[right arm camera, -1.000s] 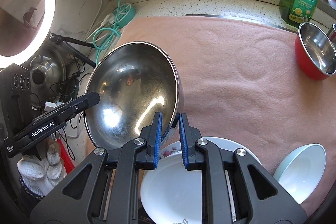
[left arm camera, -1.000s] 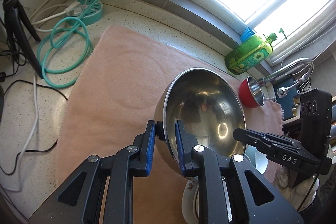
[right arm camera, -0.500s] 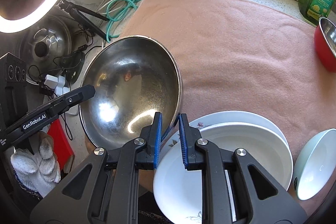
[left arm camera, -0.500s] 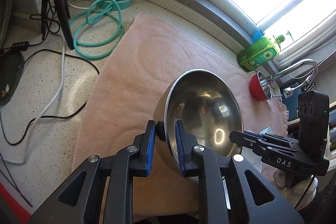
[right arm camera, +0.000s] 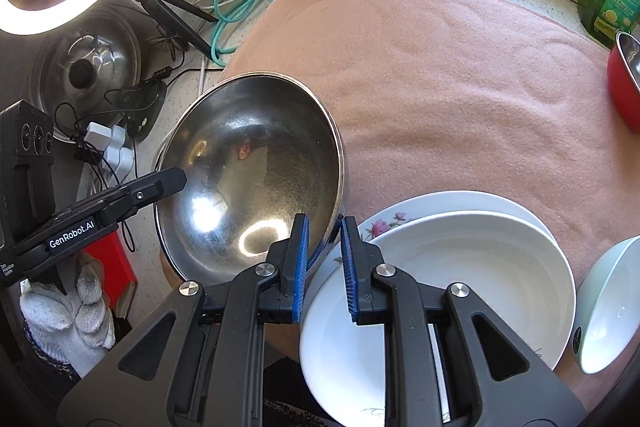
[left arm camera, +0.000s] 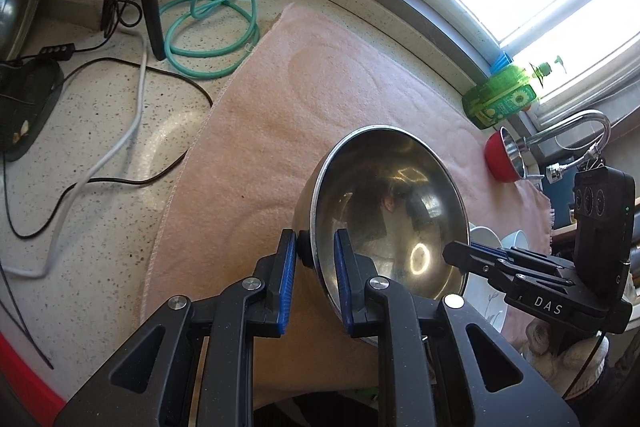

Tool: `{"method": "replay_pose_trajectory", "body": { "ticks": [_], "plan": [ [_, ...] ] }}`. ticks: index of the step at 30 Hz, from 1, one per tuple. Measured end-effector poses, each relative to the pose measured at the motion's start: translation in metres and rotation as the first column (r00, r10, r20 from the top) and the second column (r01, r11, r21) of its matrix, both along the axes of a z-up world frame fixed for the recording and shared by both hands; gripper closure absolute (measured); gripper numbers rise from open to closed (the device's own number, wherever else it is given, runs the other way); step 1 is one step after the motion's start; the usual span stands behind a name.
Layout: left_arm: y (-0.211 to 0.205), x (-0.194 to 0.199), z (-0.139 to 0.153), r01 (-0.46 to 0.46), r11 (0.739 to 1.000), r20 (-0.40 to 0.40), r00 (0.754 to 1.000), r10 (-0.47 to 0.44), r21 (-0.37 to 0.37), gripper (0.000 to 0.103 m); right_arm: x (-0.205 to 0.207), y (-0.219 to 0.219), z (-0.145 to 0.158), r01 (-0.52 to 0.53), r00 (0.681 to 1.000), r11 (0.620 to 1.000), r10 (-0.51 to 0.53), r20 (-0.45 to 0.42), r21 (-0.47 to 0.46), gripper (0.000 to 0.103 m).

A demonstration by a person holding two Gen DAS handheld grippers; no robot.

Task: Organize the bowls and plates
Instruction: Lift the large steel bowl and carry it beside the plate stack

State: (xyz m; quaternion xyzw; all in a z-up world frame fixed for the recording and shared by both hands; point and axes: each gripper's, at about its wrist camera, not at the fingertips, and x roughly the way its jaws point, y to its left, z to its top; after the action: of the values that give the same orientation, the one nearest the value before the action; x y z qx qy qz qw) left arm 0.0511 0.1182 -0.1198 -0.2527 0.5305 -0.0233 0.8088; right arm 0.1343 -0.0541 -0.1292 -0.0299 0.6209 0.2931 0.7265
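Steel bowl [left arm camera: 384,211] tilted over pink mat [left arm camera: 320,99]; we clamp its rim with left gripper [left arm camera: 315,259] and right gripper [right arm camera: 323,247], plates [right arm camera: 460,267] at 4 o'clock

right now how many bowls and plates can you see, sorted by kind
steel bowl, held by both tongs: 1
red bowl with a steel inside: 1
pale green bowl: 1
white plates, a plain one stacked on a flowered one: 2
total: 5
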Motion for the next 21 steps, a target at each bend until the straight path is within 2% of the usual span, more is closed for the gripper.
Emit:
{"method": "replay_pose_trajectory", "body": {
  "ticks": [21],
  "plan": [
    [0.004,-0.009,-0.01,-0.021,1.0,-0.034,0.999,0.022,0.006,0.086,-0.007,0.01,-0.008,-0.041,0.999,0.999,0.041,0.0,-0.024,0.086]
  ]
}}
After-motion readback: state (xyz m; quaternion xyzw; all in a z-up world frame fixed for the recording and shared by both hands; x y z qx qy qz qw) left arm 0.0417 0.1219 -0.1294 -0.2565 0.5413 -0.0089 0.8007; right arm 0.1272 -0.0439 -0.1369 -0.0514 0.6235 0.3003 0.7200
